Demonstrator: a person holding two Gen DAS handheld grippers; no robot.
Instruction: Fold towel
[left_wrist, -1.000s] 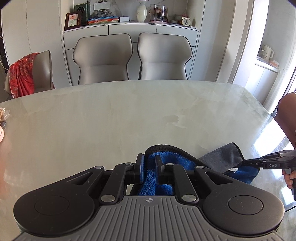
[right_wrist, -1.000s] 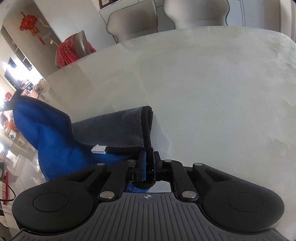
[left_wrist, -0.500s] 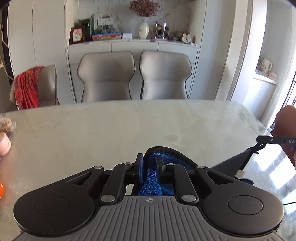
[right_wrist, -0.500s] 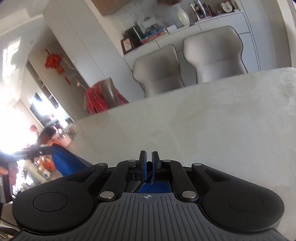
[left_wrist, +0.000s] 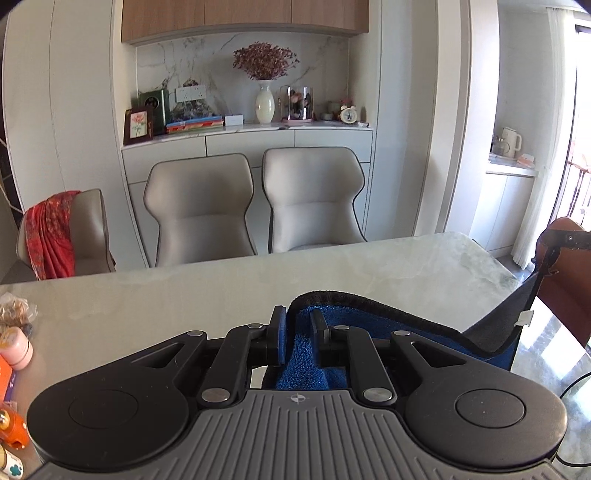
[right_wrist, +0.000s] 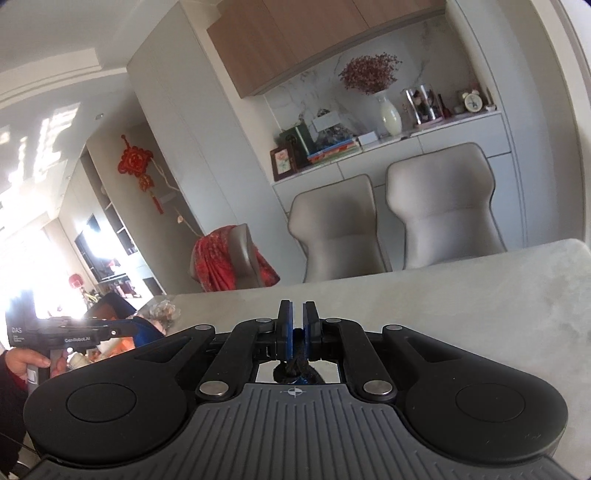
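The towel (left_wrist: 388, 328) is blue on one side and dark grey on the other, with a black hem. My left gripper (left_wrist: 298, 332) is shut on one of its corners, blue pile bunched between the fingers. The towel hangs stretched to the right, up to my right gripper (left_wrist: 569, 236) at the frame edge. In the right wrist view my right gripper (right_wrist: 298, 325) is shut on another corner of the towel (right_wrist: 295, 363), seen as a dark bunch below the pads. My left gripper (right_wrist: 114, 330) shows at the left there, holding blue cloth. Both are lifted above the pale marble table (left_wrist: 221, 291).
Two grey chairs (left_wrist: 255, 206) stand behind the table's far edge, and a third with a red cloth (left_wrist: 51, 236) stands at the left. Small jars and packets (left_wrist: 14, 350) sit at the table's left edge. A sideboard with a vase (left_wrist: 265, 107) is behind.
Both grippers have risen from the table with the towel corners and tilted up. The towel went from lying crumpled on the table to hanging stretched between them.
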